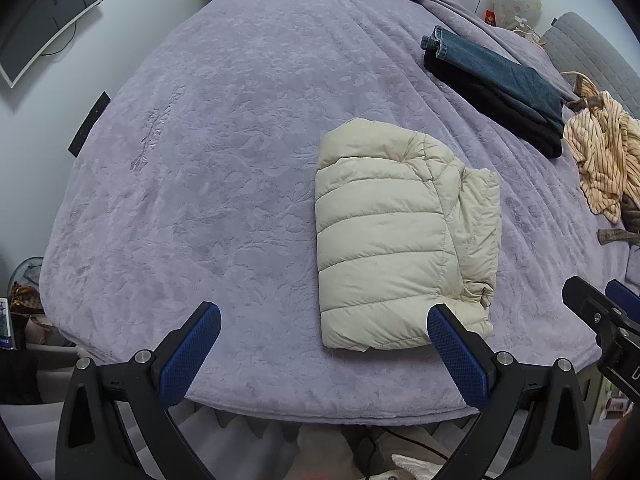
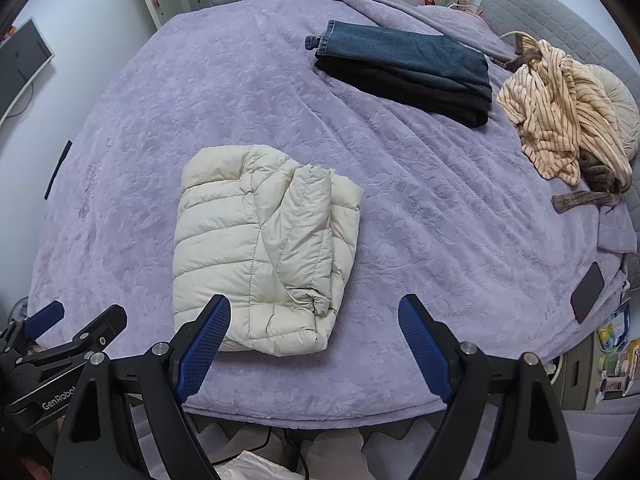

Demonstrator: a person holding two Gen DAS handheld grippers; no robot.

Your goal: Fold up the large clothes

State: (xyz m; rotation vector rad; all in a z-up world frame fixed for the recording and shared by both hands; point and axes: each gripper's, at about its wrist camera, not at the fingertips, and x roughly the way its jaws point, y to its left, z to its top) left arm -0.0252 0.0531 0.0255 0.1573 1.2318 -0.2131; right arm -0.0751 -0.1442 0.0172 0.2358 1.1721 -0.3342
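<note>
- off the left edge of the purple bedspread (image 2: 260, 92), a grey monitor (image 2: 20, 64) hangs on the white wall.
- left of the cream puffer jacket (image 2: 264, 248), over the near edge of the bedspread, the left gripper (image 1: 324, 328) hovers with its blue-padded fingers (image 1: 192, 356) spread wide, holding nothing; its right finger overlaps the jacket's near corner in the left wrist view, and i cannot tell whether it touches.
- on the bedspread's near middle lies the jacket, folded into a thick rectangular bundle, with its layered edges showing along its right side.
- right of the jacket's near end, the right gripper (image 2: 314, 320) hangs with its jaws wide apart and empty; its left finger overlaps the jacket's near edge in the right wrist view, and contact cannot be told.
- beyond the jacket and to its right, well apart from it, folded blue jeans (image 2: 404, 60) lie on top of a folded black garment (image 2: 416, 94).
- further right of the jacket, a striped cream garment (image 2: 560, 112) sits in a loose heap near the grey headboard (image 2: 560, 20).
- at the bedspread's right edge, far right of the jacket, a dark phone (image 2: 587, 292) lies flat.
</note>
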